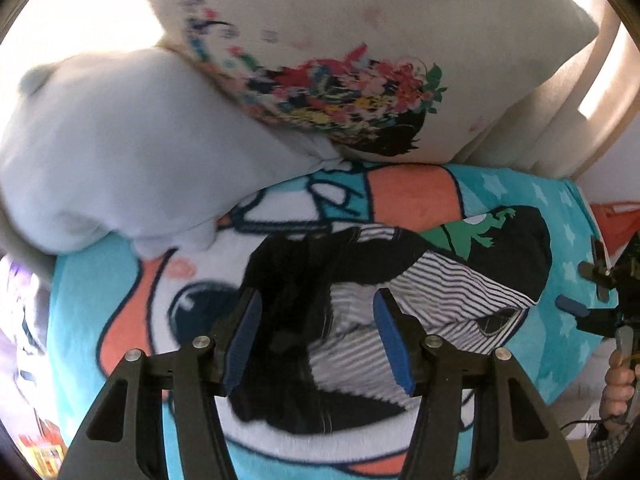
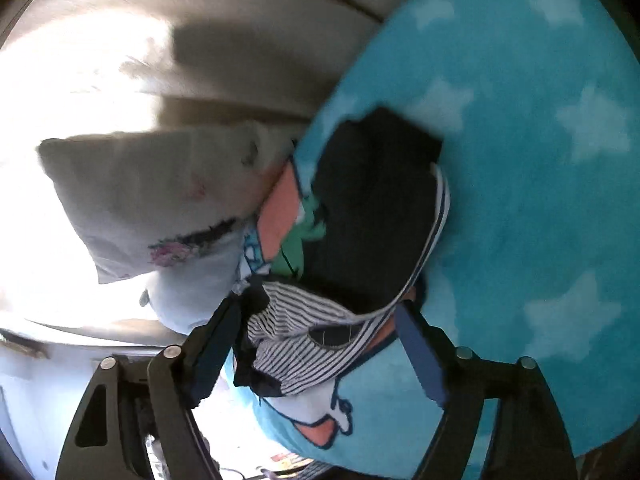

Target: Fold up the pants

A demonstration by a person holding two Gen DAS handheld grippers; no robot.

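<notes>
both grippers open, holding nothing. pants (image 1: 360,312) lie crumpled on the blanket (image 1: 100,300), straight ahead of the left gripper (image 1: 318,340), long axis slanting across its jaws. right gripper (image 2: 320,344) looks nearer, stripes between its fingers.

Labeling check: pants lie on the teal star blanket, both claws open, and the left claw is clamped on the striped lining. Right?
Not clamped. The left wrist view shows the left claw open above the pants, gripping nothing. The rest holds: pants on the blanket, right claw open.

A teal star-print blanket (image 1: 520,196) covers the bed; a floral pillow (image 1: 360,60) and grey plush (image 1: 120,140) sit behind, sunlit.
</notes>
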